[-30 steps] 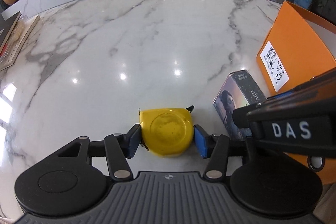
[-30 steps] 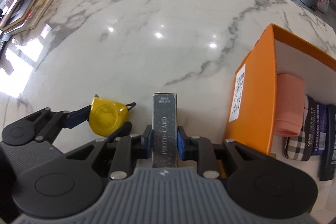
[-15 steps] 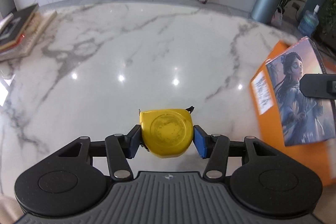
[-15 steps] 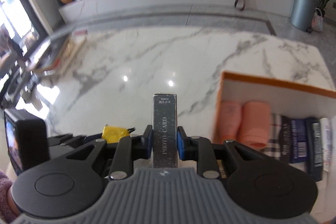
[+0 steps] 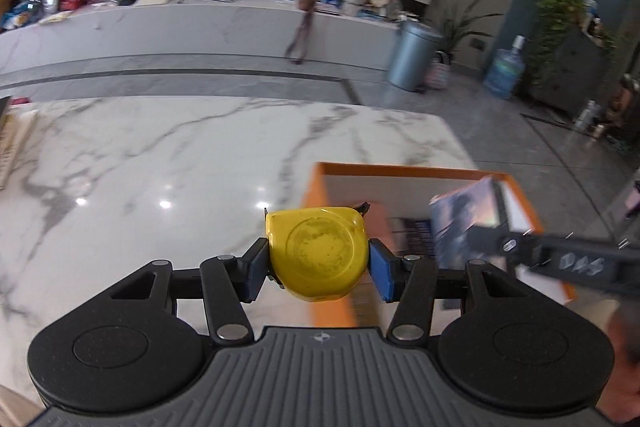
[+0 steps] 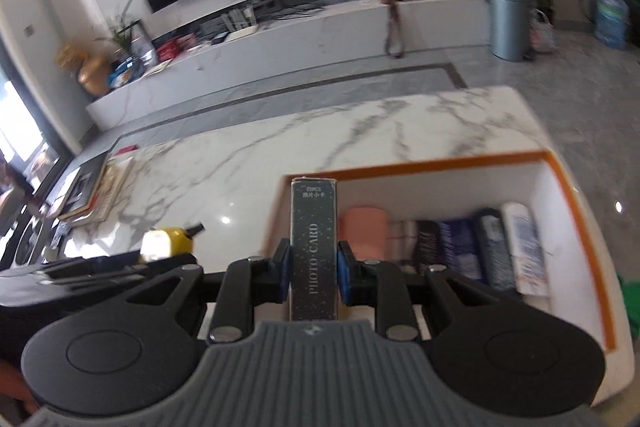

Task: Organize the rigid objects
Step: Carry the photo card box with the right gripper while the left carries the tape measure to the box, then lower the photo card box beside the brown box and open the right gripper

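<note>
My left gripper [image 5: 318, 269] is shut on a yellow tape measure [image 5: 318, 253], held in the air just left of the orange box [image 5: 400, 169]. My right gripper [image 6: 314, 273] is shut on a dark, narrow photo card box [image 6: 314, 247], raised over the left part of the orange box [image 6: 420, 165]. In the left wrist view the photo card box [image 5: 464, 223] shows its picture face above the orange box, with the right gripper's black frame beside it. In the right wrist view the tape measure [image 6: 170, 241] appears low on the left, above the marble table [image 6: 280, 143].
Inside the orange box lie a pink roll [image 6: 366, 231], dark packets [image 6: 452, 247] and a white-blue packet [image 6: 524, 247]. Books [image 6: 96, 187] are stacked at the table's left edge. Beyond the table are a floor, a long low counter [image 5: 200, 23] and a grey bin [image 5: 412, 55].
Both grippers have lifted off the table with their objects and moved right toward the orange box. The photo card box now hangs over the box's opening, and both cameras have tilted up.
</note>
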